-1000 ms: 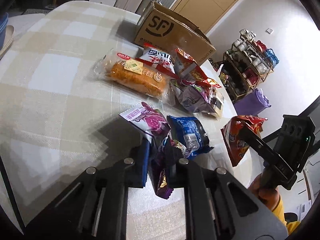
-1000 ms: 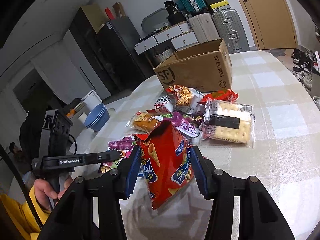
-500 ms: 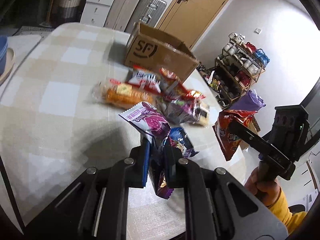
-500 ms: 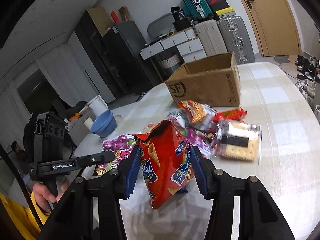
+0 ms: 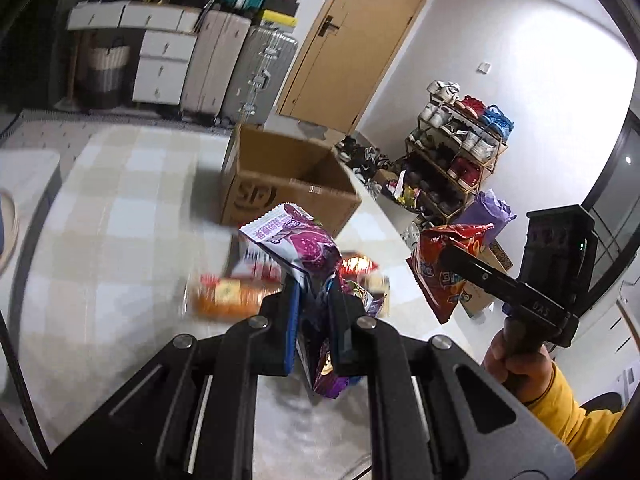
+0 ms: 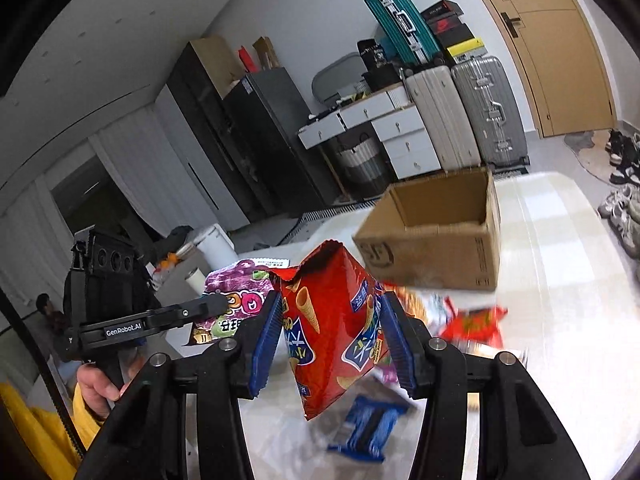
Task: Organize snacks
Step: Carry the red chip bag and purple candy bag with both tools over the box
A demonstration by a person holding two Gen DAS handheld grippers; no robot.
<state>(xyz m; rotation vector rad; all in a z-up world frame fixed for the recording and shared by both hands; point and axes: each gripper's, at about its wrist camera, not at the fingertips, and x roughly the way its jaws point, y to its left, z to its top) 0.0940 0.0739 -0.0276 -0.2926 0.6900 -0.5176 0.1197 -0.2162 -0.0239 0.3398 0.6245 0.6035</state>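
Note:
My left gripper [image 5: 314, 300] is shut on a purple snack bag [image 5: 298, 242] and holds it in the air above the table; it also shows in the right wrist view [image 6: 232, 300]. My right gripper [image 6: 330, 320] is shut on a red snack bag [image 6: 332, 324], also lifted; the bag shows in the left wrist view [image 5: 440, 272]. An open brown cardboard box [image 5: 280, 184] stands at the far side of the table [image 5: 120, 220], beyond both bags; it also shows in the right wrist view [image 6: 440, 232]. Its inside looks empty.
Several snack packs lie on the checked tablecloth below the grippers: an orange cake pack [image 5: 228, 294], a blue pack [image 6: 368, 426], a small red pack [image 6: 476, 322]. Suitcases [image 5: 240, 68], drawers and a shoe rack [image 5: 456, 152] stand beyond the table.
Both grippers have risen well above the table with their bags and moved toward the cardboard box. The view now looks down into the box opening.

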